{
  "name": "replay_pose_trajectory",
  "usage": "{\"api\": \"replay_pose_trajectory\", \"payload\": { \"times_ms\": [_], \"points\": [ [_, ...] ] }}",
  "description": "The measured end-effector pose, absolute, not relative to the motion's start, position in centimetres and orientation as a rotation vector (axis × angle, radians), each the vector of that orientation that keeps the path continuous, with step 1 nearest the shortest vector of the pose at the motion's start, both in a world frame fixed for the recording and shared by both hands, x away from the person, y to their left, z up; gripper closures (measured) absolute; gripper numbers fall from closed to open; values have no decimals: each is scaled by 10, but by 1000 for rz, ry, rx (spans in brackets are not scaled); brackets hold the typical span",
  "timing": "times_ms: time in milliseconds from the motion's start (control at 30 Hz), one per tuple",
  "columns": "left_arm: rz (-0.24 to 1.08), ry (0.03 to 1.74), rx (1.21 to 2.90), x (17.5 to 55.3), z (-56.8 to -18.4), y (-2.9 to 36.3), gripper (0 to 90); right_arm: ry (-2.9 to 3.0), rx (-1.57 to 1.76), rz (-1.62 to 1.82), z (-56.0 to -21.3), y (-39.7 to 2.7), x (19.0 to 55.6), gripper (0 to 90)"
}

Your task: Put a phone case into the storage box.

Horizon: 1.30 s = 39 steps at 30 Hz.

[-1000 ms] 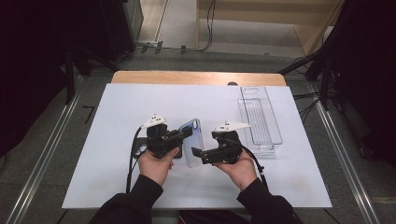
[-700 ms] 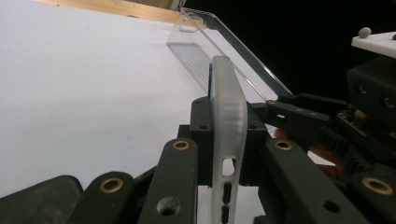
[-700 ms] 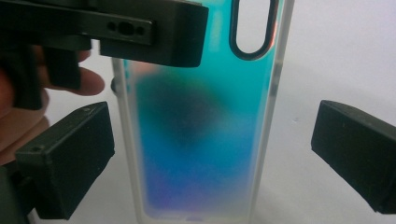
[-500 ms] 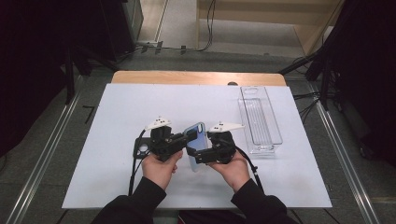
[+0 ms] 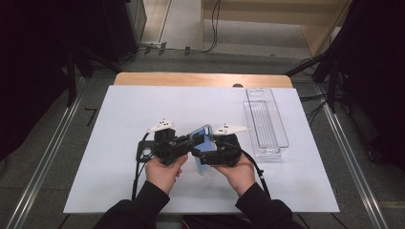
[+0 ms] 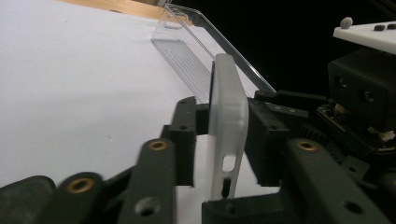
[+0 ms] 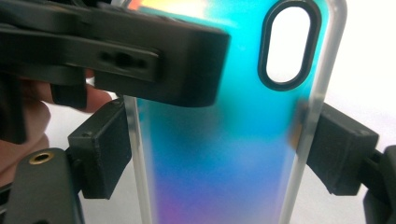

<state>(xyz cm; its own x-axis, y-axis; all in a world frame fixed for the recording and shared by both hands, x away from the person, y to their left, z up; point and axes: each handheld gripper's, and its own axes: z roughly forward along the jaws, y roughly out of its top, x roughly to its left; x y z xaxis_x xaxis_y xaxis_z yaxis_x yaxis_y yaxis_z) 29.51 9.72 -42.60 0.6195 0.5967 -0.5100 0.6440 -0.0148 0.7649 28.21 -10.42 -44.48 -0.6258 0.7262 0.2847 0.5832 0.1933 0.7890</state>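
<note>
- A phone case (image 5: 203,148), iridescent blue with a frosted rim and an oval camera cut-out, is held on edge above the white table sheet (image 5: 119,119), between the two grippers.
- Its long edges are pinched by the right gripper (image 7: 219,154), whose jaws have just been closing onto it.
- Its faces are flanked by the left gripper (image 6: 222,140); those jaws have just been opening and look slightly parted from the case.
- A clear tray (image 5: 267,121) is seen well apart, at the right.
</note>
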Motion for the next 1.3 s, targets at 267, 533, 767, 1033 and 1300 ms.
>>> {"api": "replay_pose_trajectory", "payload": {
  "times_ms": [267, 533, 767, 1033, 1300],
  "points": [
    [-125, 1045, 1712, 300, -424, 102, 475, 2296, 1299, 1378, -448, -119, 288, 153],
    [-150, 1017, 1782, 301, -420, 110, 413, 2283, 1319, 1374, -446, -135, 294, 153],
    [-174, 934, 1802, 303, -417, 126, 374, 2318, 1270, 1368, -444, -142, 295, 153],
    [-260, 840, 1897, 309, -421, 139, 337, 2327, 1254, 1400, -441, -148, 295, 153],
    [-201, 726, 2077, 299, -431, 141, 337, 2334, 1231, 1411, -438, -150, 295, 153]
  ]
}}
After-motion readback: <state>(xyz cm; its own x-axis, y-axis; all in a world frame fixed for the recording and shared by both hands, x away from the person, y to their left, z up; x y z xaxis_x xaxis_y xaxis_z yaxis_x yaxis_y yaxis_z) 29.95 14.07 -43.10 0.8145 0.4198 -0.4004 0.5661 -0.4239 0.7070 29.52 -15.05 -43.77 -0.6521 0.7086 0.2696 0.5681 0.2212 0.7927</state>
